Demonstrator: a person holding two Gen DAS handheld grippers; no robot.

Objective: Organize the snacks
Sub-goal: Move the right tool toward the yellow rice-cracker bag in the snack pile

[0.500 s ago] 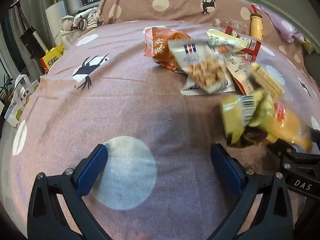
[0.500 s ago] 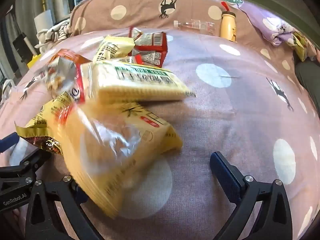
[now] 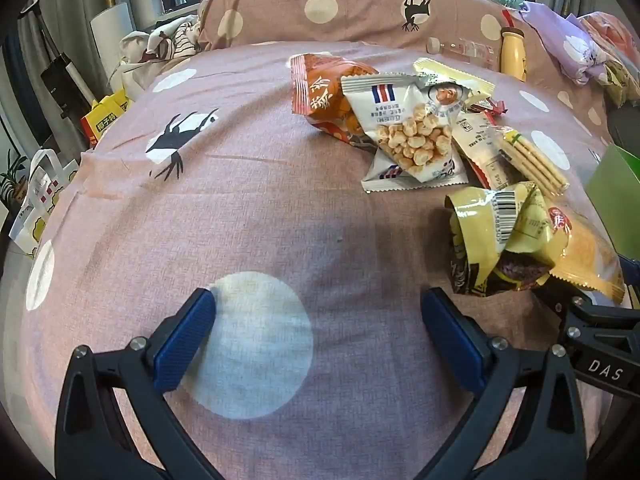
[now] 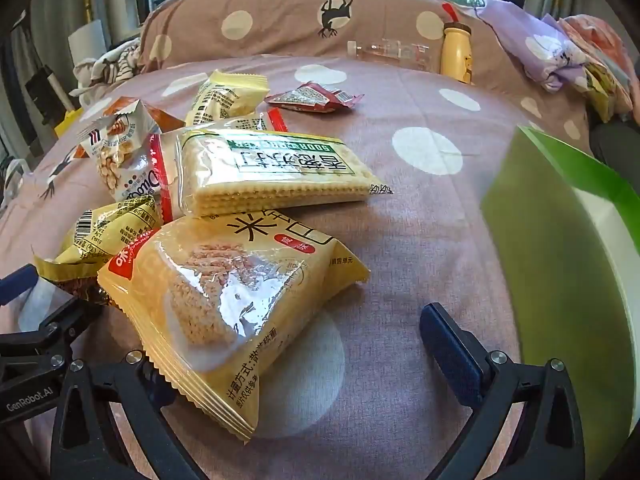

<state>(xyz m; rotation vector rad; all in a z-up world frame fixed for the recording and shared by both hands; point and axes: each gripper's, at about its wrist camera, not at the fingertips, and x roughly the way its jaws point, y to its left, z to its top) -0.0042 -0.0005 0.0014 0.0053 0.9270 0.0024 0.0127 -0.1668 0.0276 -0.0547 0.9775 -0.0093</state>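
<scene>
A pile of snack packets lies on the pink spotted bed cover point(image 3: 260, 200). It holds an orange bag point(image 3: 324, 96), a white puffed-snack bag point(image 3: 412, 132), a cracker pack point(image 4: 276, 172) and a crumpled gold packet point(image 3: 496, 240). A yellow rice-cracker bag point(image 4: 224, 304) lies nearest, over the left finger of my right gripper point(image 4: 296, 356), which is open. My left gripper point(image 3: 320, 336) is open and empty over a white dot, left of the pile. A green box point(image 4: 560, 264) stands at the right.
A yellow bottle point(image 4: 456, 54) and a clear bottle point(image 4: 392, 52) lie by the pillow point(image 3: 340, 12) at the back. A red packet point(image 4: 316, 98) lies apart from the pile. Clothes point(image 4: 560, 52) are heaped at the back right. Bags point(image 3: 40, 192) stand beside the bed's left edge.
The snack packets were blurred in motion and now lie still. The green box has come into view at the right. Both grippers stay open in place.
</scene>
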